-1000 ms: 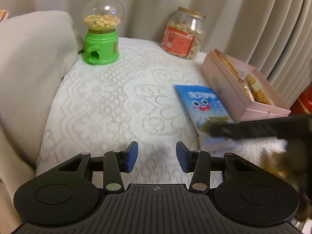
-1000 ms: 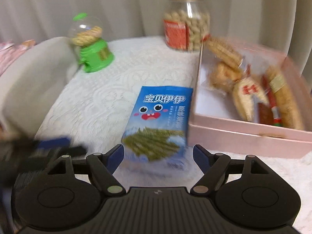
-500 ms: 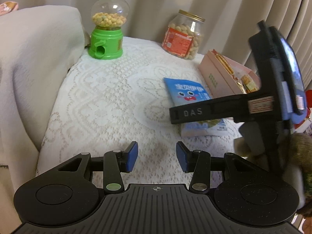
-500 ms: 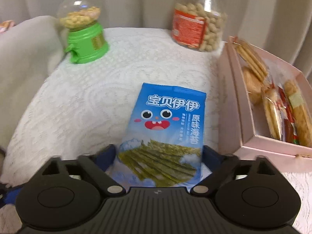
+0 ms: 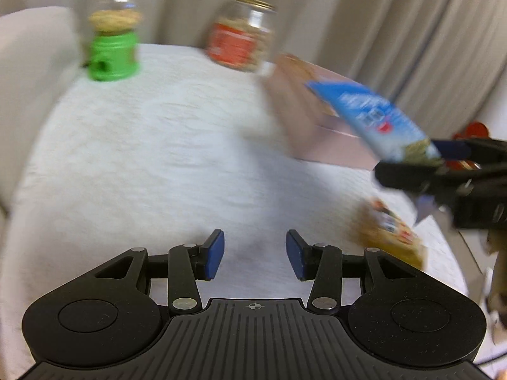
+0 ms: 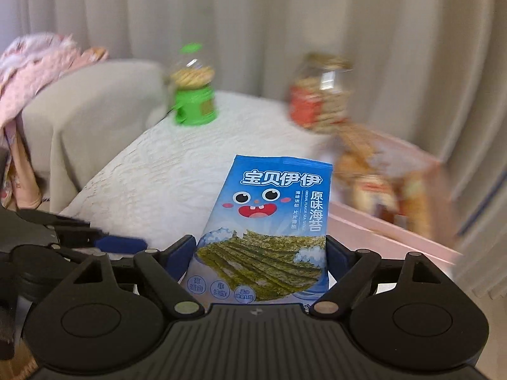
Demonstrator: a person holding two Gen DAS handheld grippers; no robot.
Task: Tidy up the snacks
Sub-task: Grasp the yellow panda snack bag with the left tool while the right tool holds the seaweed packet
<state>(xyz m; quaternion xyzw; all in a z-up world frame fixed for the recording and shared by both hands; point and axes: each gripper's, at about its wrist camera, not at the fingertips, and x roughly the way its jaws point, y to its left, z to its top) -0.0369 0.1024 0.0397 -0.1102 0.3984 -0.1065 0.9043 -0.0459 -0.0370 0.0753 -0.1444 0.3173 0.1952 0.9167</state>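
My right gripper (image 6: 261, 253) is shut on the lower end of a blue seaweed snack bag (image 6: 272, 212) and holds it lifted off the table, tilted toward the pink snack box (image 6: 389, 221). In the left wrist view the bag (image 5: 370, 117) hangs in the air in front of the pink box (image 5: 304, 120), held by the right gripper (image 5: 440, 158). My left gripper (image 5: 255, 255) is open and empty above the white lace tablecloth (image 5: 158, 158). A yellow snack packet (image 5: 389, 231) lies to the right of it.
A green candy dispenser (image 5: 112, 31) and a jar of nuts with a red label (image 5: 242, 34) stand at the back of the table. A grey cushion (image 6: 85, 107) lies at the left. Curtains hang behind. Both views are blurred by motion.
My right gripper has shut on the blue seaweed bag and lifted it off the table toward the pink box. My left gripper stays open and has shifted a little.
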